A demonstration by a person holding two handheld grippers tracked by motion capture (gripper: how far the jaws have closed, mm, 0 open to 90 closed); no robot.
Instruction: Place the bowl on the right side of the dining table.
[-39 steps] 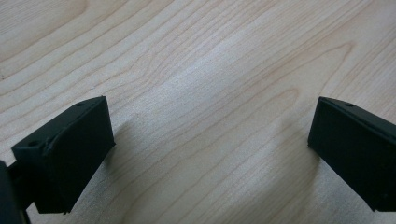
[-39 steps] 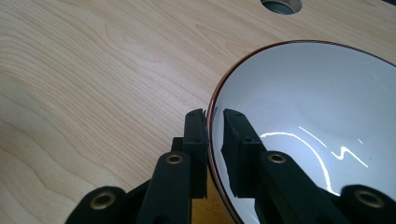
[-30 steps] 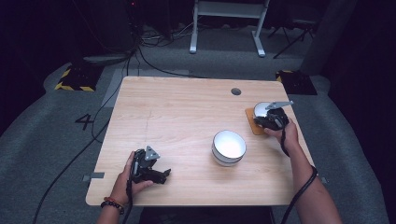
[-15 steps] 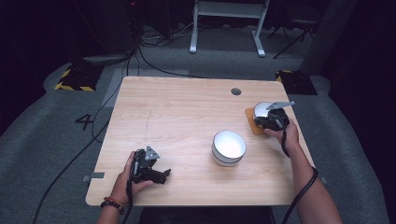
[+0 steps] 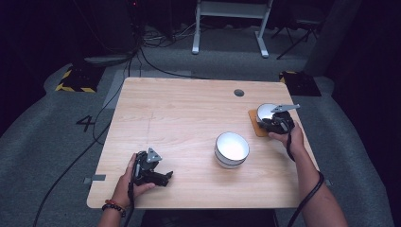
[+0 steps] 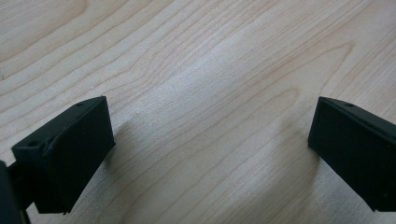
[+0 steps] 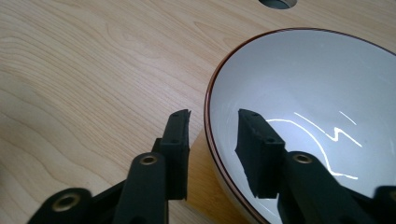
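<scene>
A white bowl with a thin brown rim (image 5: 265, 110) (image 7: 317, 93) sits on an orange mat (image 5: 255, 128) (image 7: 201, 186) at the table's right side. My right gripper (image 5: 268, 119) (image 7: 214, 121) is at its near rim, open by a narrow gap, one jaw outside the bowl and one inside, neither pressed on the rim. A second white bowl (image 5: 231, 149) stands near the middle front. My left gripper (image 5: 165, 177) (image 6: 210, 126) rests low over the bare wood at the front left, open wide with nothing between its jaws.
The wooden table (image 5: 179, 109) has a round cable hole (image 5: 239, 92) (image 7: 279, 3) at the back right, just beyond the bowl on the mat. Cables and a metal stand lie on the floor behind the table.
</scene>
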